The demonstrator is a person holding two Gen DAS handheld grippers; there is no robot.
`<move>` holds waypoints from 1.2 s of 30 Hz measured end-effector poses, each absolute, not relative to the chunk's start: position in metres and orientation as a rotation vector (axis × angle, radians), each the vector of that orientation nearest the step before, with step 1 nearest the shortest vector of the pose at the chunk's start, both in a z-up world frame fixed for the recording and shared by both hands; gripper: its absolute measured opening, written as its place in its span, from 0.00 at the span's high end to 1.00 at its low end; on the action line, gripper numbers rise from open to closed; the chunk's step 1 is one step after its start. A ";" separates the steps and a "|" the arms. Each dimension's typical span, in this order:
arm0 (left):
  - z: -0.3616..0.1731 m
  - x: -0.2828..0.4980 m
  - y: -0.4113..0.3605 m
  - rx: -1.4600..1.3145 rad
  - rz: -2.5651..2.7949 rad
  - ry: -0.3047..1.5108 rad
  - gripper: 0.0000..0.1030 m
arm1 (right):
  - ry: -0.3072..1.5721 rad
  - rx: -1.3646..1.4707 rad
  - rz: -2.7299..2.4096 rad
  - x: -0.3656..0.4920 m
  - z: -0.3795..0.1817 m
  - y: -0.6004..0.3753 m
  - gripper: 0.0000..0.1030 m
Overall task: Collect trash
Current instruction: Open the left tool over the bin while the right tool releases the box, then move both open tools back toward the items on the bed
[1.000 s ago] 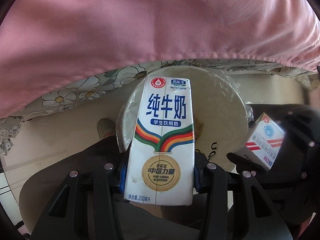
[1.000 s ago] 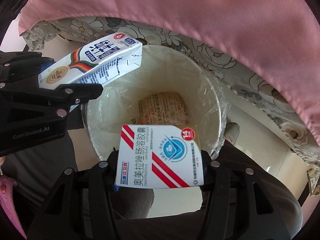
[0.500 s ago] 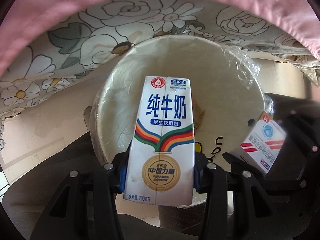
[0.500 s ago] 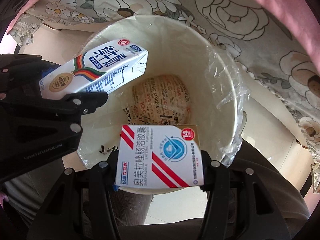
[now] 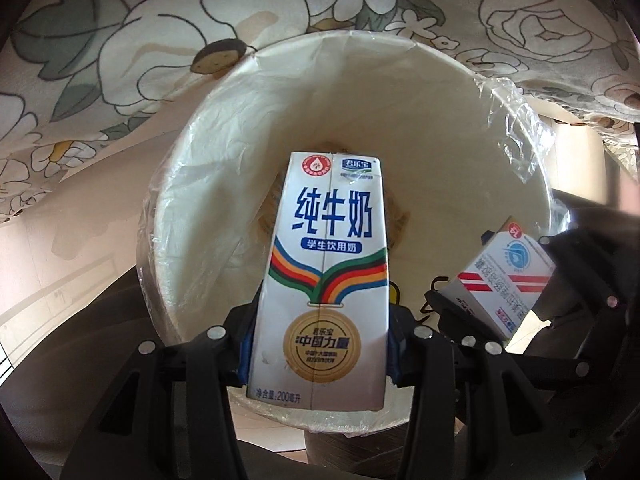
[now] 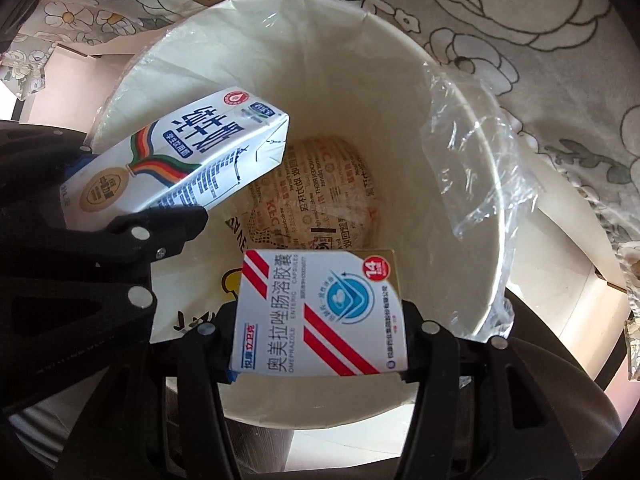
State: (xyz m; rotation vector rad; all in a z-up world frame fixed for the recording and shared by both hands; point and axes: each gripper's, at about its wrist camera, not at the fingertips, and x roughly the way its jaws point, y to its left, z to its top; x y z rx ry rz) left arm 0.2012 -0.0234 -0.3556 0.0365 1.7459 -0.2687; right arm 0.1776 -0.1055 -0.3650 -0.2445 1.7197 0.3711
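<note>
The left gripper (image 5: pixel 320 356) has its black fingers clamped on the lower sides of a white rectangular milk carton with blue lettering and rainbow stripes (image 5: pixel 326 276), whose top end points down into the mouth of the bin. The right gripper (image 6: pixel 320 344) is clenched the same way on a flat white cardboard medicine box with red diagonal stripes and a blue round emblem (image 6: pixel 320 316). From the right wrist view the carton sits at about ten o'clock over the bin opening, the box at six o'clock over the near rim. Beneath both is a round cream-white waste bin lined with clear plastic film (image 6: pixel 452 92); a crumpled printed food wrapper (image 6: pixel 316 196) lies at its bottom. A floral cloth (image 5: pixel 120 40) hangs beyond the bin from ten to two o'clock.
</note>
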 end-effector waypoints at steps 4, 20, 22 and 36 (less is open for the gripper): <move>-0.359 0.203 -0.015 0.011 -0.242 1.746 0.44 | 1.745 -0.264 0.367 0.175 -0.376 -0.103 0.45; -0.358 0.199 -0.015 0.021 -0.260 1.751 0.43 | 1.733 -0.283 0.359 0.170 -0.384 -0.104 0.39; -0.354 0.199 -0.013 0.006 -0.260 1.744 0.43 | 1.737 -0.288 0.360 0.166 -0.389 -0.102 0.39; -0.239 0.179 0.012 0.042 -0.250 1.512 0.43 | 1.620 -0.291 0.367 0.146 -0.294 -0.122 0.39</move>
